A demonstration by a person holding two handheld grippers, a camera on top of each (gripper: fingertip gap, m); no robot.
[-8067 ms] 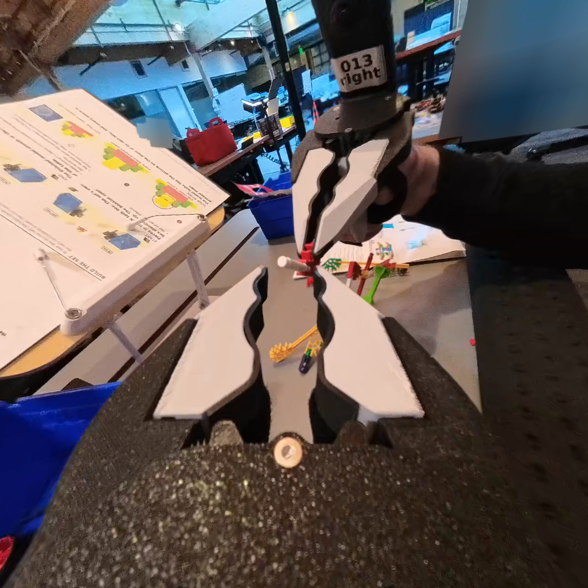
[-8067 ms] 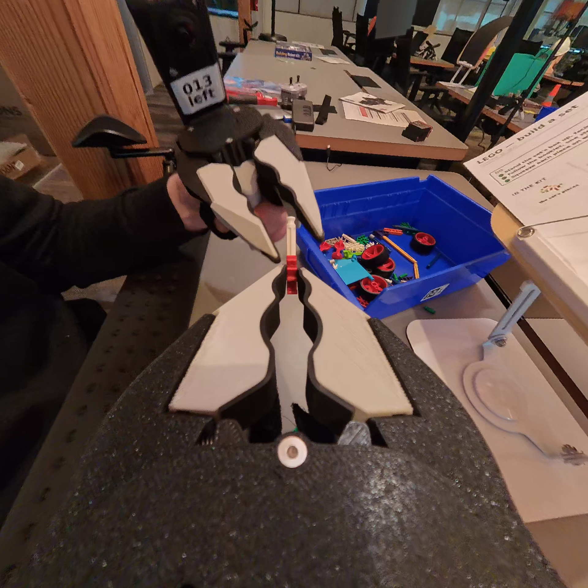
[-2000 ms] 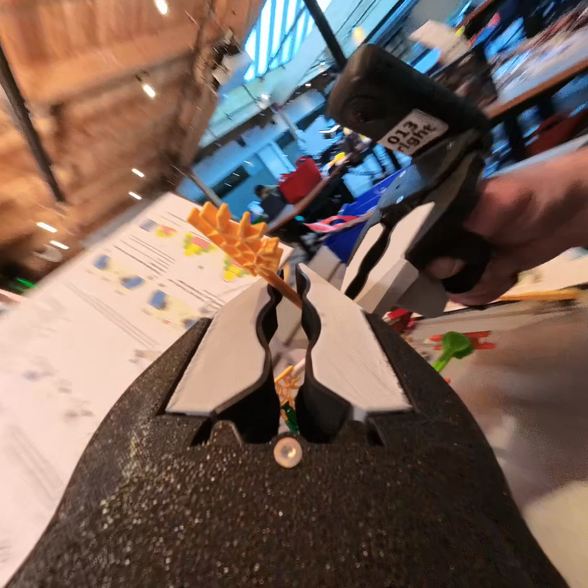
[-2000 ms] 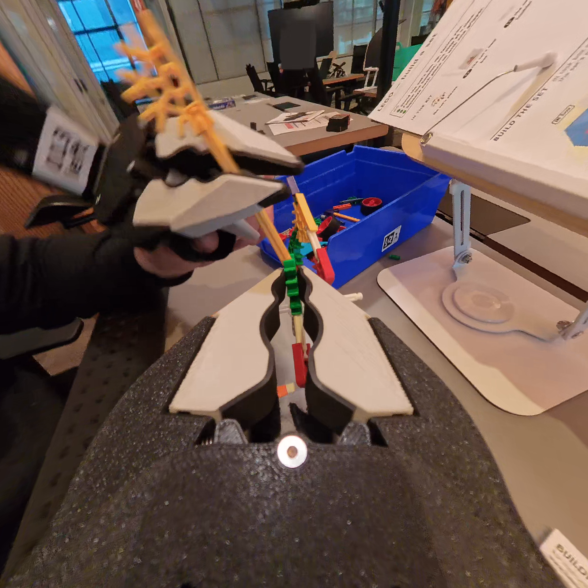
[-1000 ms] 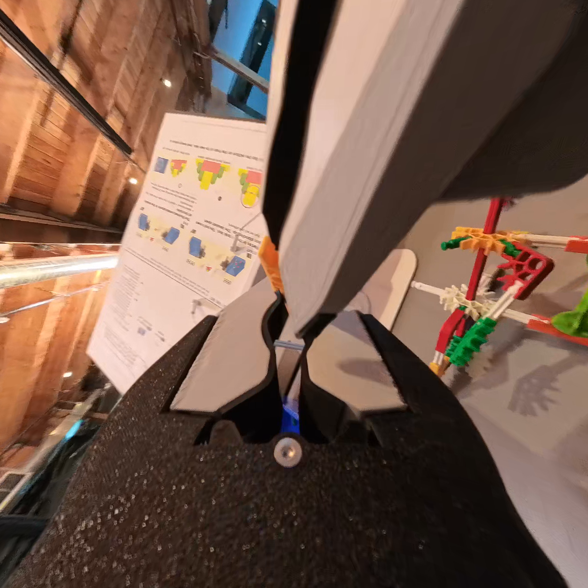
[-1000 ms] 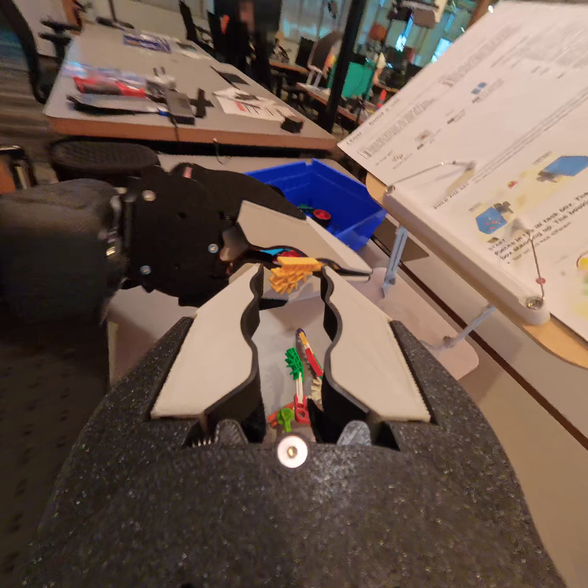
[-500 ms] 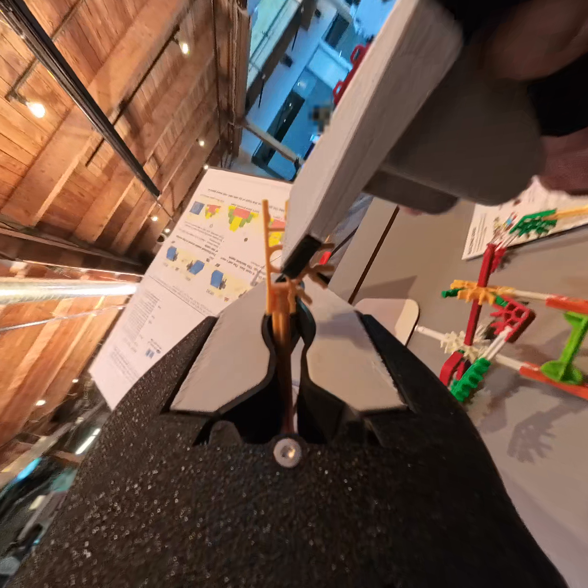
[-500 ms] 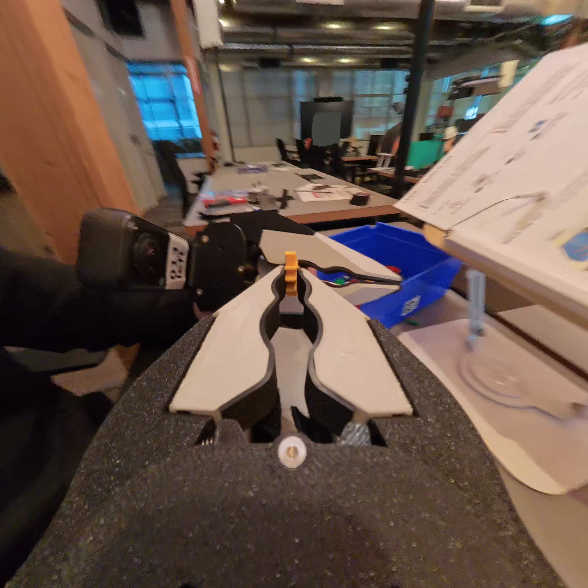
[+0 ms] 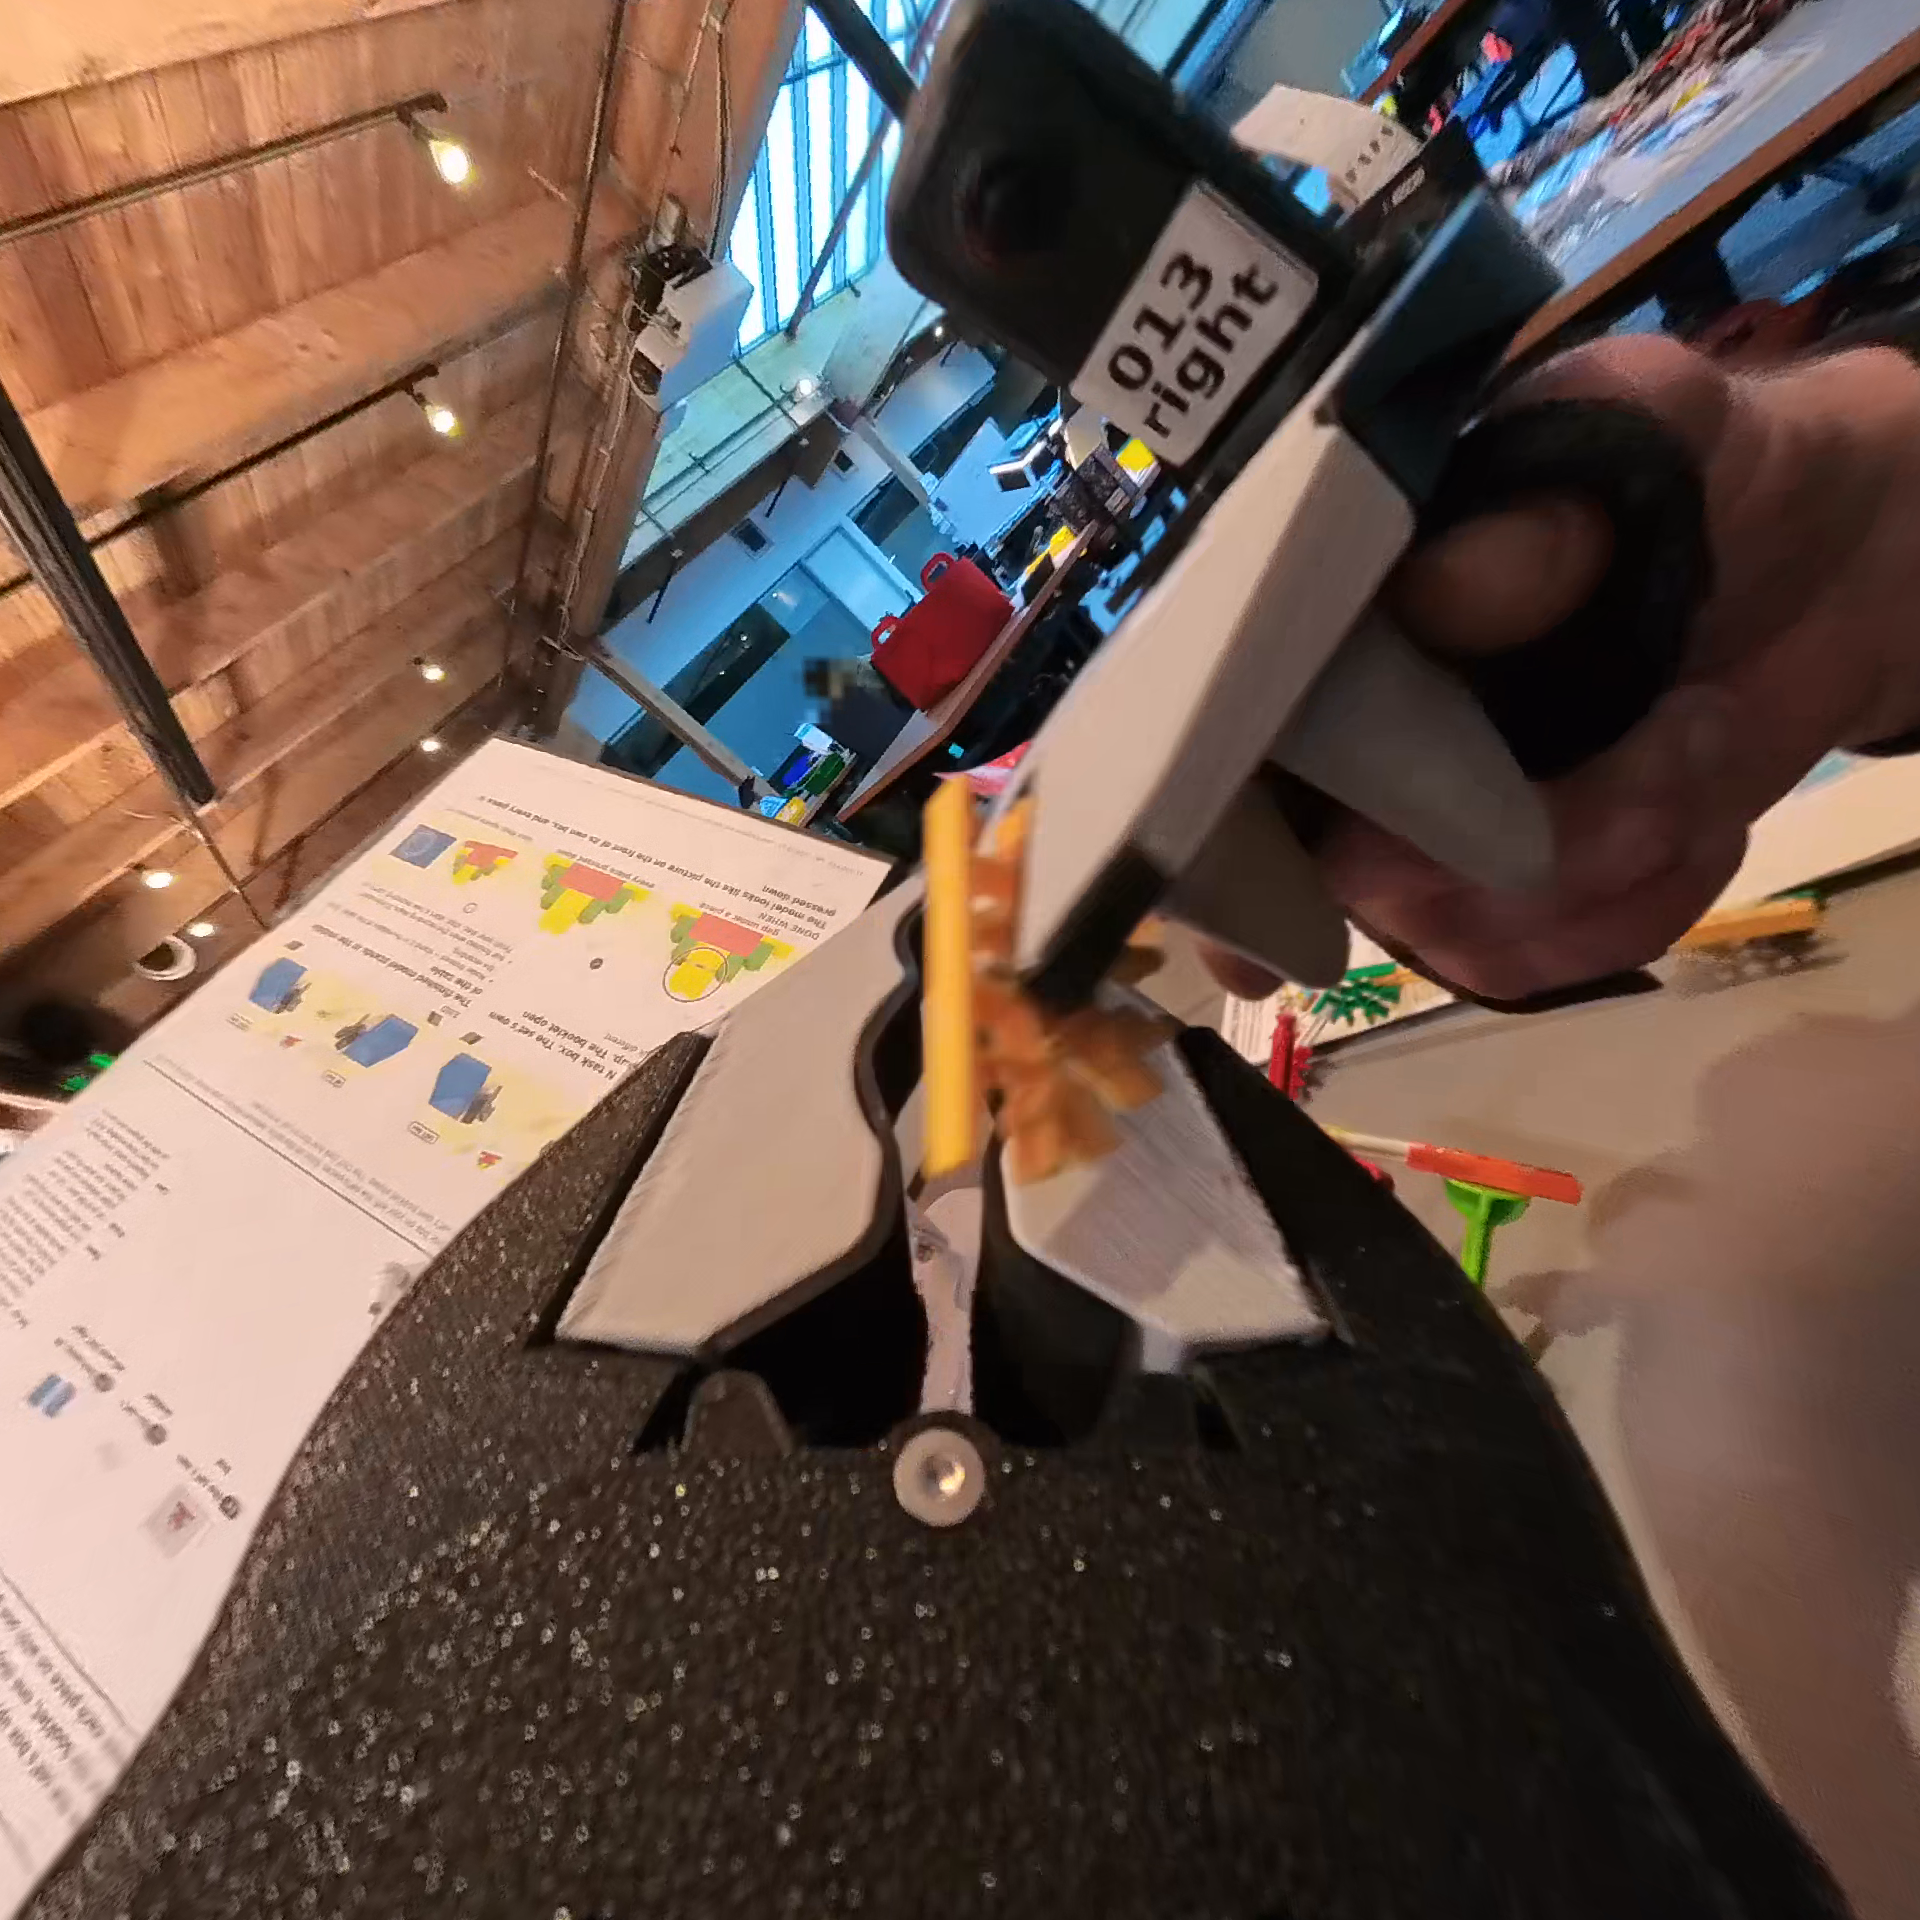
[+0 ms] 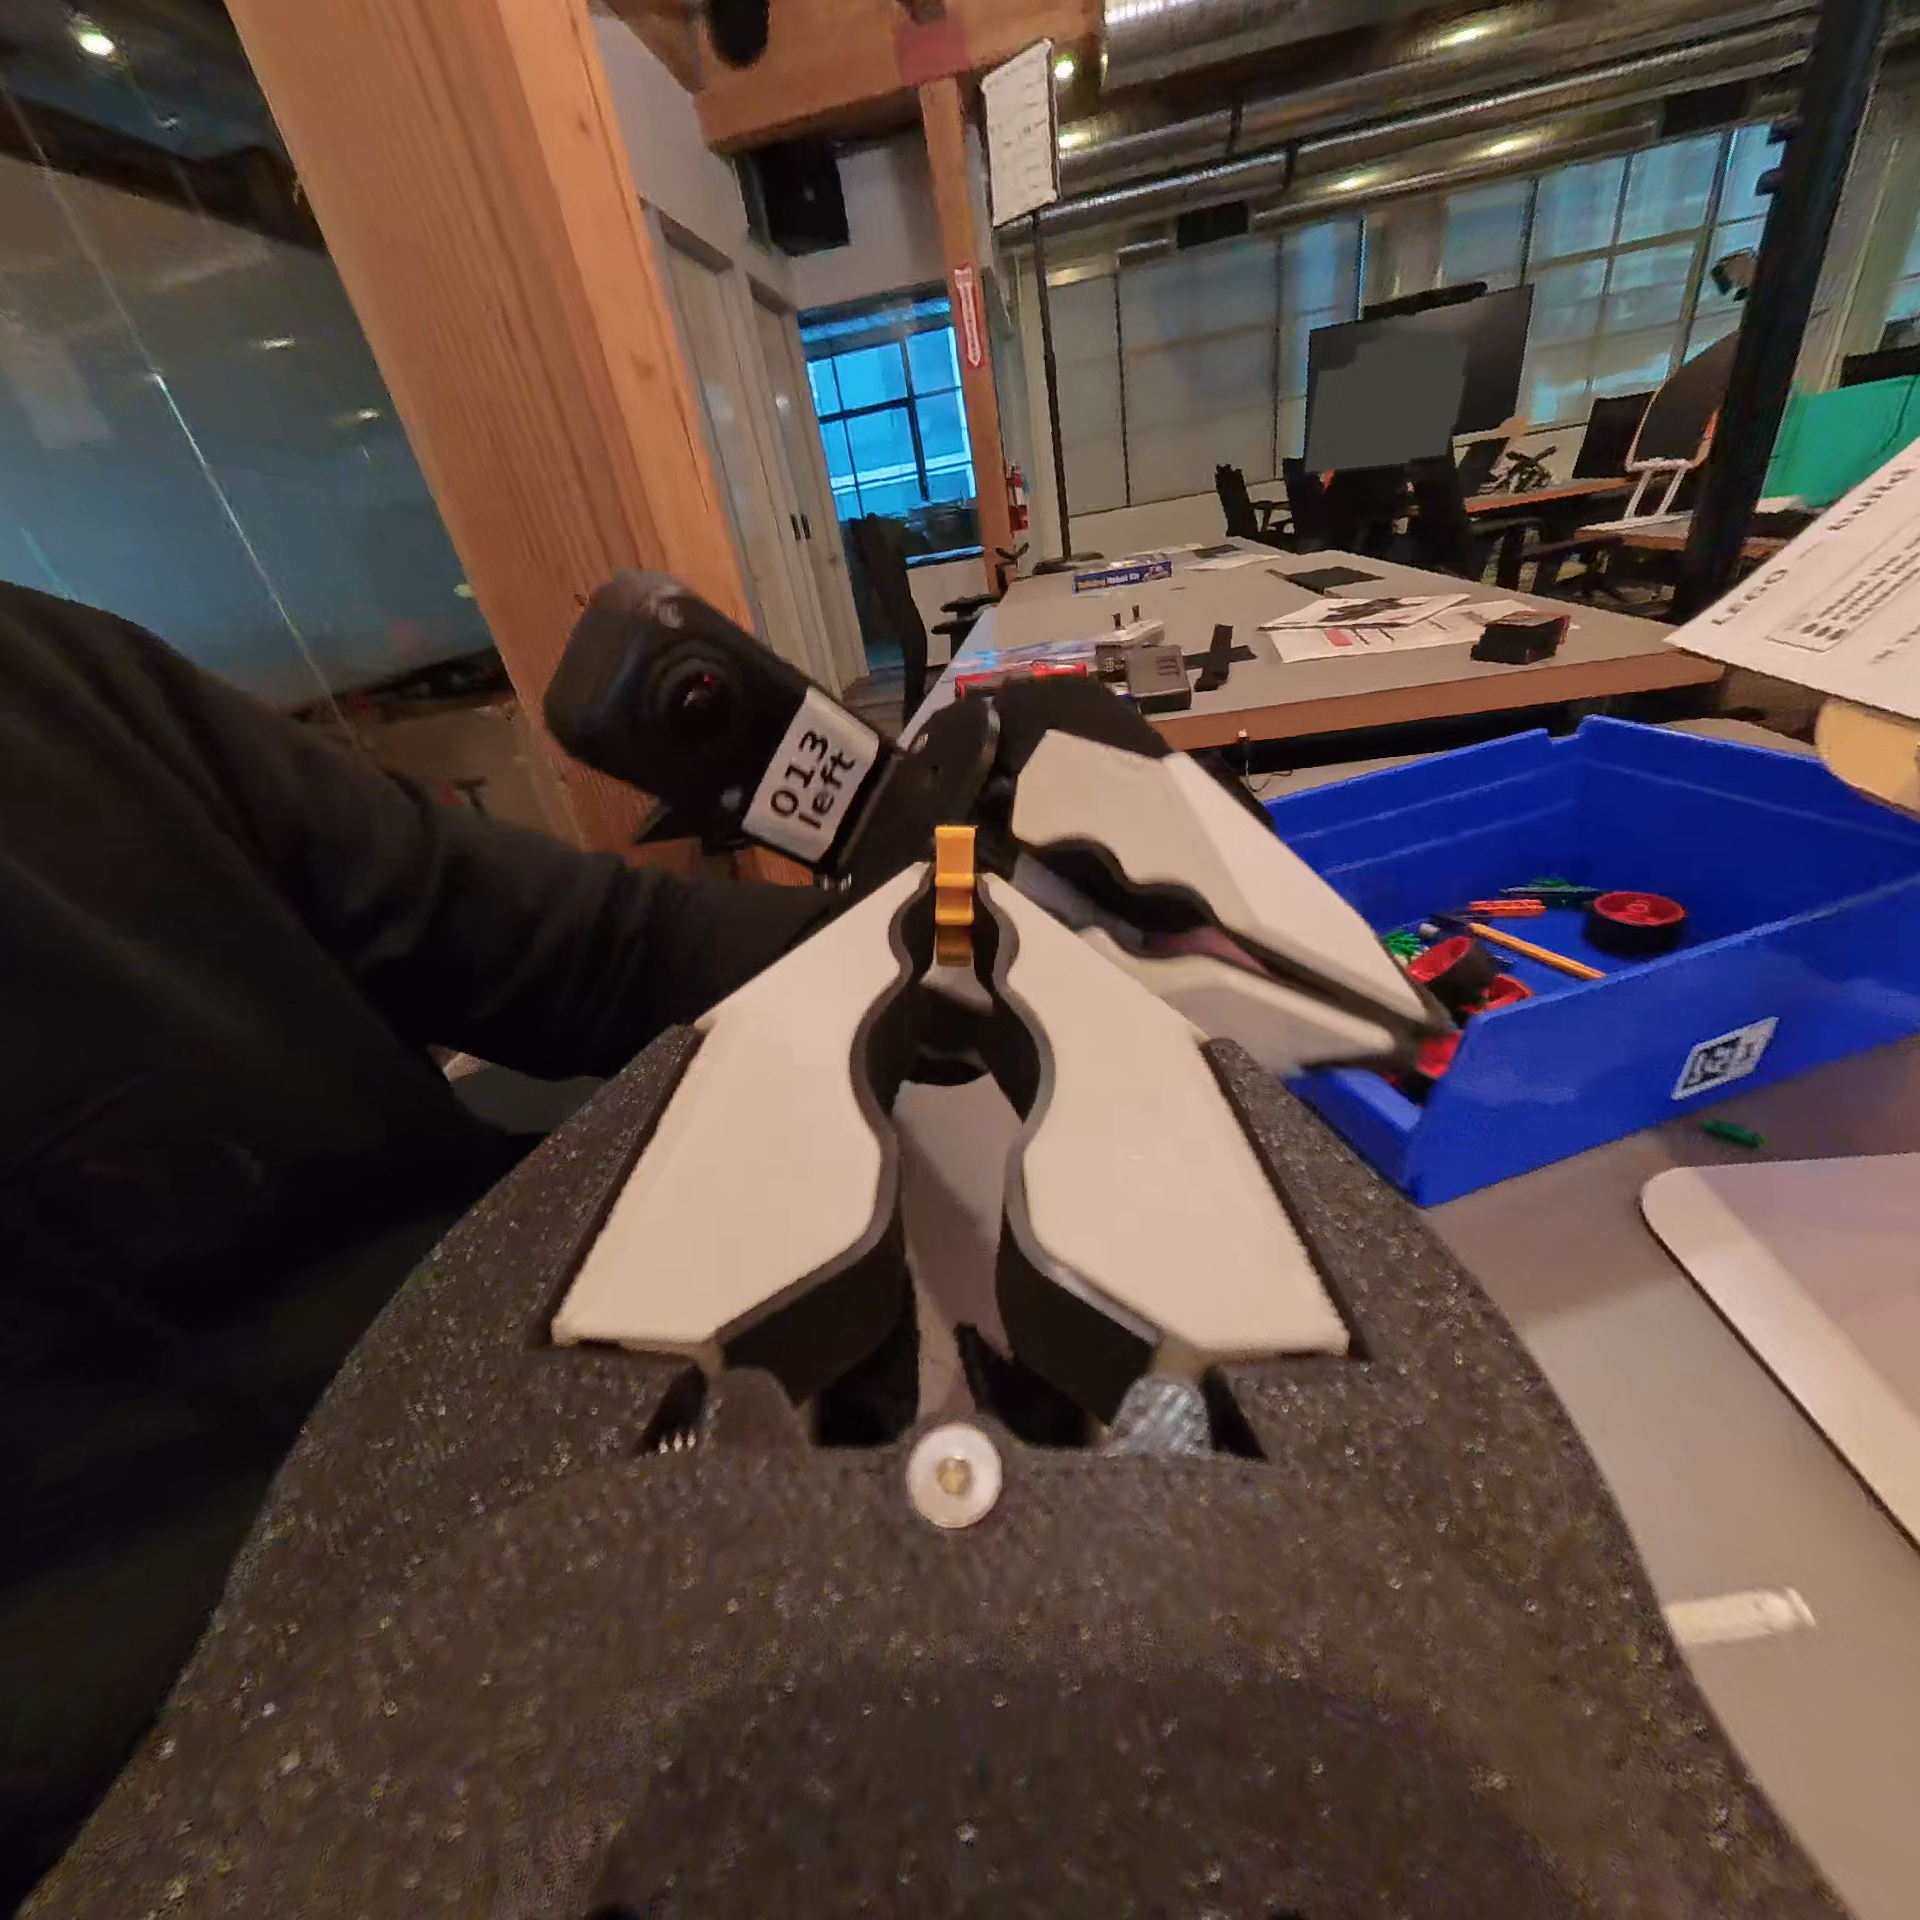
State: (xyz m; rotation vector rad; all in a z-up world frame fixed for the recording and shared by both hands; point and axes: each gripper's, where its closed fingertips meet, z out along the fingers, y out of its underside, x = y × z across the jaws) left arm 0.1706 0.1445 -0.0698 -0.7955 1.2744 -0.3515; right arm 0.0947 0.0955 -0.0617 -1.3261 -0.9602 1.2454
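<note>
My right gripper [image 10: 954, 883] is shut on an orange snowflake connector [image 10: 954, 899], seen edge-on at its tips. In the left wrist view it [image 9: 1081, 971] pinches that connector [image 9: 1060, 1070], and a yellow rod [image 9: 948, 987] stands beside the connector. Both hang just over my left gripper [image 9: 956, 914], whose fingers are close together. I cannot tell whether the left fingers touch the rod. In the right wrist view my left gripper [image 10: 1429, 1039] points right toward the blue bin, and nothing shows between its fingers.
A blue bin [image 10: 1558, 1091] with red wheels [image 10: 1636, 920] and loose rods sits on the grey table [image 9: 1714, 1195]. An instruction sheet on a stand [image 9: 416, 1039] is at the left, its white base plate [image 10: 1818, 1299] at the right. A rod-and-connector model [image 9: 1486, 1205] lies beyond. Across from one pair of fingers to the other is roughly 8 cm.
One second ago my right gripper was open at the connector held by the left; it has since shut on it. Over the last half second the rod and connector shifted up the left fingers.
</note>
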